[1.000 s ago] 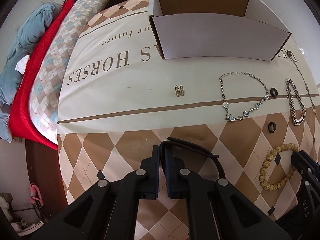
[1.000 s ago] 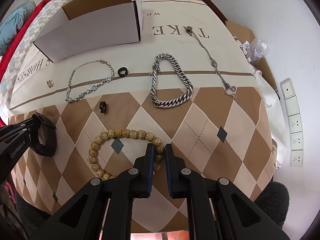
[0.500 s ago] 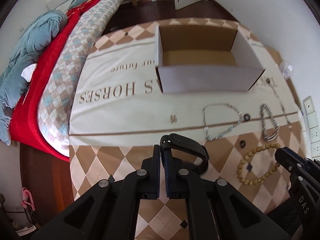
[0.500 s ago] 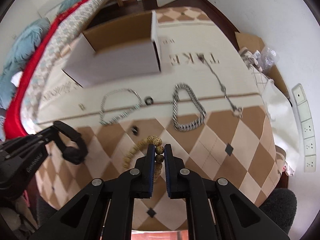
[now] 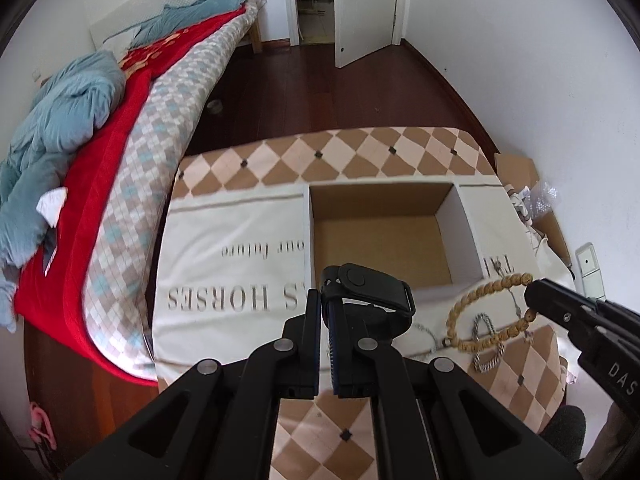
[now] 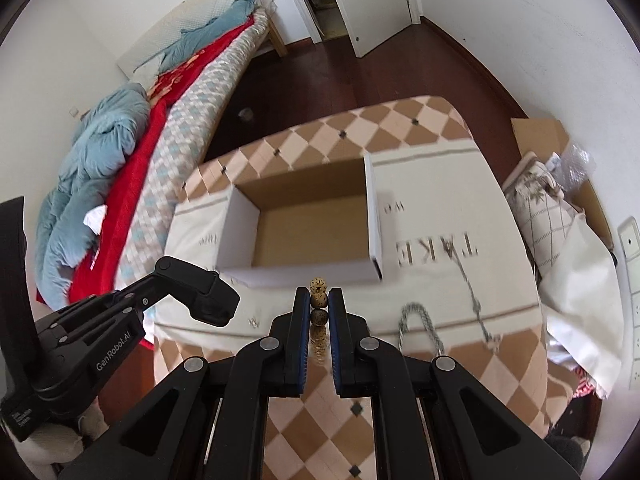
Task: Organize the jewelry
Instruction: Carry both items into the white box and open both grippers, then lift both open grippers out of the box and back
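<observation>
My left gripper (image 5: 325,300) is shut on a black wristband (image 5: 368,290) and holds it in the air, in front of the open white cardboard box (image 5: 380,236). It also shows in the right wrist view (image 6: 200,292). My right gripper (image 6: 319,300) is shut on a tan bead bracelet (image 6: 319,300), also lifted; the bracelet hangs as a loop in the left wrist view (image 5: 480,312). A thick silver chain (image 6: 420,324) and a thin chain (image 6: 472,296) lie on the tablecloth. The box (image 6: 312,224) is empty inside.
The table carries a checked cloth (image 5: 224,264) with printed letters. A bed with red and blue bedding (image 5: 80,152) stands close on the left. Bags and cardboard (image 6: 560,200) lie on the floor at the right. An open door (image 5: 360,8) is at the back.
Both grippers have risen well above the table and moved toward the box, each carrying its piece: the black wristband on the left, the bead bracelet on the right.
</observation>
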A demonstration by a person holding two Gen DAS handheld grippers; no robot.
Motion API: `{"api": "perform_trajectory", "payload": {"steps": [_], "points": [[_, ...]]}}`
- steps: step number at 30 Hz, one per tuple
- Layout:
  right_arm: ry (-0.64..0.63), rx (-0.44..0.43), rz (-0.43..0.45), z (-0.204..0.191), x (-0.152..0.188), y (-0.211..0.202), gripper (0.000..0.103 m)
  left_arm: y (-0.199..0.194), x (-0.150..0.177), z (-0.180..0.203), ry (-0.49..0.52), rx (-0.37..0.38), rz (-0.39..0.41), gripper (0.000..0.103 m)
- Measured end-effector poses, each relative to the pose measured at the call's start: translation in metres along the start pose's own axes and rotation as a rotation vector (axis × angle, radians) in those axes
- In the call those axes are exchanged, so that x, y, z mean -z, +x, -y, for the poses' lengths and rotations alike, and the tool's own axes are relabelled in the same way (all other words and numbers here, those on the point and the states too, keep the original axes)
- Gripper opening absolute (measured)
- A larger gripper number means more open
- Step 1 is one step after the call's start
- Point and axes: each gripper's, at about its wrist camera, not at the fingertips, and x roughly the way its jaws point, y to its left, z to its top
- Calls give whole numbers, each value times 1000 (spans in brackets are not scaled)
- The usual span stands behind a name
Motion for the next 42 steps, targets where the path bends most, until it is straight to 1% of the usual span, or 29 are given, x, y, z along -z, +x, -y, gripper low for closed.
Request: {"api": "perform_trajectory", "payload": {"steps": [3,7,13,14,16,18,20,21,22,23,24,25,26,28,29,30,31,32,33,34,38,42], "points": [[-1,-7,-2,-2,-25,9,9,14,-22,-4,-11,8,-13,1],[-3,3,-12,-3,-55,25,10,38,-47,-7,-20,25,-50,1],[-8,10,-45,-6,-83,54,10,75,-64,-2,-16,63,-131,2],[-6,9,-53,-6,-86,59,10,79,-65,0,-21,70,-139,4],[-4,-2,-83,-6,-90,71,10,87,-67,1,-27,86,-156,9],[20,-45,-142,-3,-92,87,10,94,-67,3,-36,113,-183,9],[34,-53,-187,2,-93,100,16,96,-69,4,-42,123,-184,9],[33,-40,-190,3,-92,102,27,95,-70,5,-38,123,-179,13],[28,-25,-183,4,-91,102,44,93,-71,4,-40,119,-172,19],[23,-21,-181,5,-89,101,50,91,-73,4,-42,110,-159,39],[14,2,-179,6,-87,100,56,88,-74,2,-43,102,-141,70],[2,29,-168,6,-85,97,57,85,-74,0,-51,84,-121,84],[-8,52,-158,7,-83,94,58,83,-75,-3,-60,68,-109,91],[-35,134,-139,9,-79,89,67,80,-74,-9,-63,32,-90,92],[-48,164,-129,9,-77,87,70,79,-73,-12,-67,7,-85,96],[-63,205,-120,9,-74,85,78,77,-70,-15,-70,-17,-75,101],[-78,243,-108,8,-71,84,87,76,-69,-17,-66,-36,-64,102],[-92,271,-98,8,-68,83,91,74,-66,-19,-61,-60,-51,102],[-101,291,-97,8,-67,84,99,73,-63,-21,-57,-82,-40,102],[-116,319,-93,7,-65,85,103,72,-60,-22,-54,-93,-34,102],[-149,365,-85,5,-57,88,103,69,-46,-25,-47,-131,-18,102],[-147,363,-75,4,-49,87,103,65,-32,-24,-33,-150,-15,102]]}}
